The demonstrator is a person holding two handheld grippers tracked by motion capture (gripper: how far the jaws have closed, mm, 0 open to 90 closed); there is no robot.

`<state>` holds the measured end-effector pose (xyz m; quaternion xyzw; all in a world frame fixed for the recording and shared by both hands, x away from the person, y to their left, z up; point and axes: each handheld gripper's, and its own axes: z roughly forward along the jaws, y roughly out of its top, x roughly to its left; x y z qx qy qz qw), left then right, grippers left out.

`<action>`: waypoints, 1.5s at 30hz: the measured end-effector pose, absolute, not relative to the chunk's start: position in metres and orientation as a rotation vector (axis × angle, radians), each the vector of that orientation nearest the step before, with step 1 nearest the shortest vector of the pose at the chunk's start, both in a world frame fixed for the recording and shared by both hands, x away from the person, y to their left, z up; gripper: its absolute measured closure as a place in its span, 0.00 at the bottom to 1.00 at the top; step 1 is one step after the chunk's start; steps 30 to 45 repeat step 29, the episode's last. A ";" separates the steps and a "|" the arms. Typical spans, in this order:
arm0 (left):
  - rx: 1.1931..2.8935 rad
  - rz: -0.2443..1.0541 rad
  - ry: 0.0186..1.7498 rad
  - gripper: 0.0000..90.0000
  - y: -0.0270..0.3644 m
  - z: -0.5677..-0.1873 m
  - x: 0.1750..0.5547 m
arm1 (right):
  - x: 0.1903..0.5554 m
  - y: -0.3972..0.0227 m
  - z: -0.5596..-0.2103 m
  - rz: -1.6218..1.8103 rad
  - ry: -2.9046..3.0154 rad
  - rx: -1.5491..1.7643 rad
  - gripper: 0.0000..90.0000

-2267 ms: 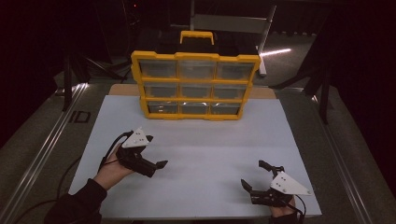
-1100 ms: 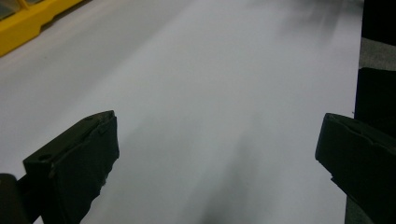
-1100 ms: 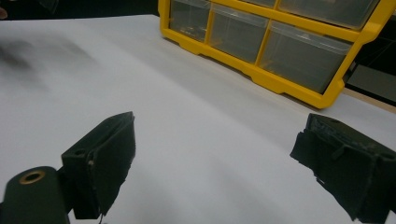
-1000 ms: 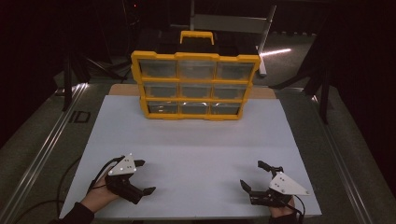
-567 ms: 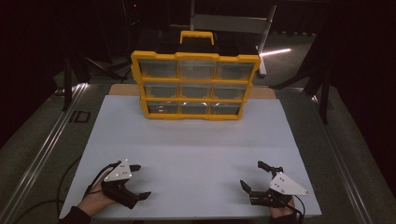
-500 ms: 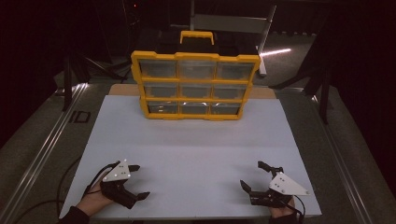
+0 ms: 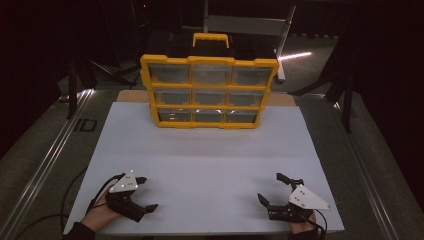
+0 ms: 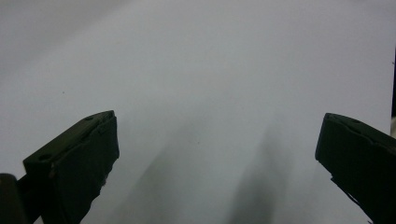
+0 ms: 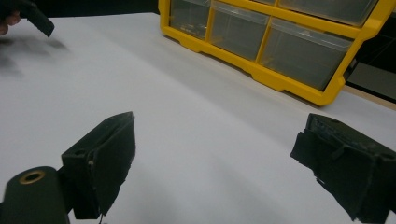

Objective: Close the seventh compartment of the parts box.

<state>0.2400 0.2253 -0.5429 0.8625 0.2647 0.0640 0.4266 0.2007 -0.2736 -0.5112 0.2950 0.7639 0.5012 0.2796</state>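
Left gripper point(image 7: 145, 193) back; yellow organiser point(image 7: 209, 91) upright.

White table point(image 7: 205, 160) — yellow drawer organizer point(image 7: 208, 92) at back.

Left claw point(image 7: 146, 193), lower left of the frame: black body, two blunt black jaws, grey three-cornered top plate, black trailing cable. Right claw point(image 7: 271, 188), lower right: identical build. Dark sleeve at left wrist.

Drawer contents of yellow organizer point(image 7: 209, 92) too dim to tell; organizer top cropped in right gripper view; person's forearms cut off at bottom edge.
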 end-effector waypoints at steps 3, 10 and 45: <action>2.145 0.165 0.662 0.00 0.224 -0.541 0.239 | 0.201 -0.273 -0.512 1.343 2.052 0.789 0.12; 2.140 0.162 0.652 0.00 0.220 -0.540 0.236 | 0.201 -0.273 -0.514 1.334 2.062 0.784 0.12; 2.130 0.182 0.687 0.00 0.221 -0.542 0.237 | 0.202 -0.273 -0.516 1.324 2.071 0.785 0.12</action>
